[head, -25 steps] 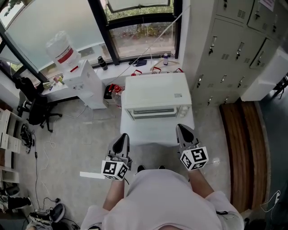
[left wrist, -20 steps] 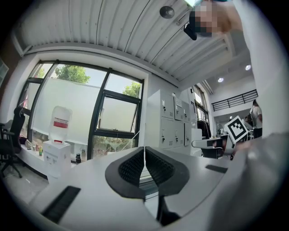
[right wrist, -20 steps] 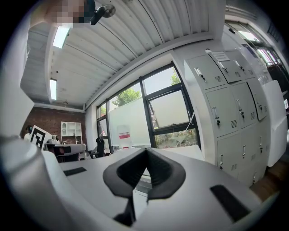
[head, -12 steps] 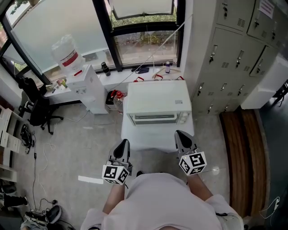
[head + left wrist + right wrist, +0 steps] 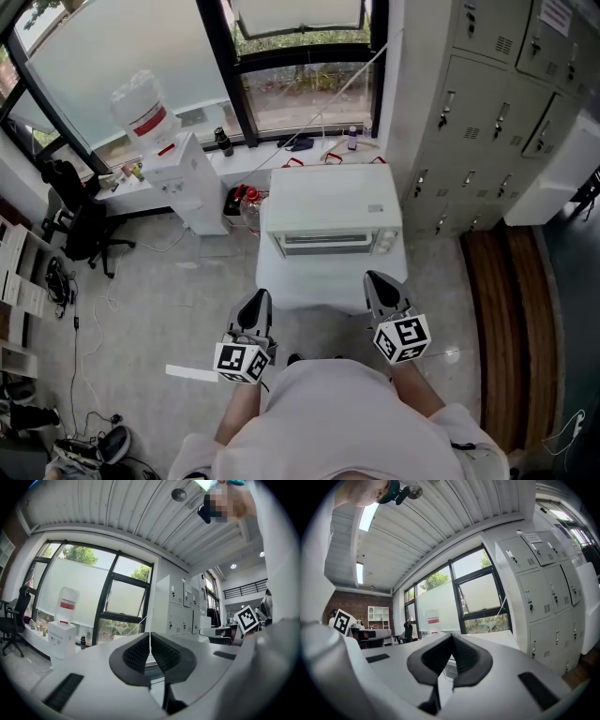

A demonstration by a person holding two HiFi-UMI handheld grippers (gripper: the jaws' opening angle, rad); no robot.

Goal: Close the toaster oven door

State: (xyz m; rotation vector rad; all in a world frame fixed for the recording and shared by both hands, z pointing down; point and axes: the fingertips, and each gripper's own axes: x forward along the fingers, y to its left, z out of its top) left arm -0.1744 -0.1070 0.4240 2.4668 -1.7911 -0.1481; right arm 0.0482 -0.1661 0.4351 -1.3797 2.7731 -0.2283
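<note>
A white toaster oven (image 5: 333, 211) stands on a small white table (image 5: 323, 281) below the window, its door upright against the front. My left gripper (image 5: 254, 302) hangs shut at the table's near left corner, nothing in it. My right gripper (image 5: 380, 283) is shut and empty at the near right edge, short of the oven's front. In the left gripper view the pads (image 5: 150, 648) meet with the oven partly hidden behind them. The right gripper view shows its pads (image 5: 452, 654) closed the same way.
A water dispenser (image 5: 178, 173) with a bottle stands left of the table. Grey lockers (image 5: 487, 112) fill the right wall. An office chair (image 5: 75, 225) and cables lie at the far left. A wooden strip (image 5: 497, 309) runs along the floor at right.
The view has shifted slightly, so the oven sits a little nearer the middle. Both grippers stay shut in about the same place near the table's front edge.
</note>
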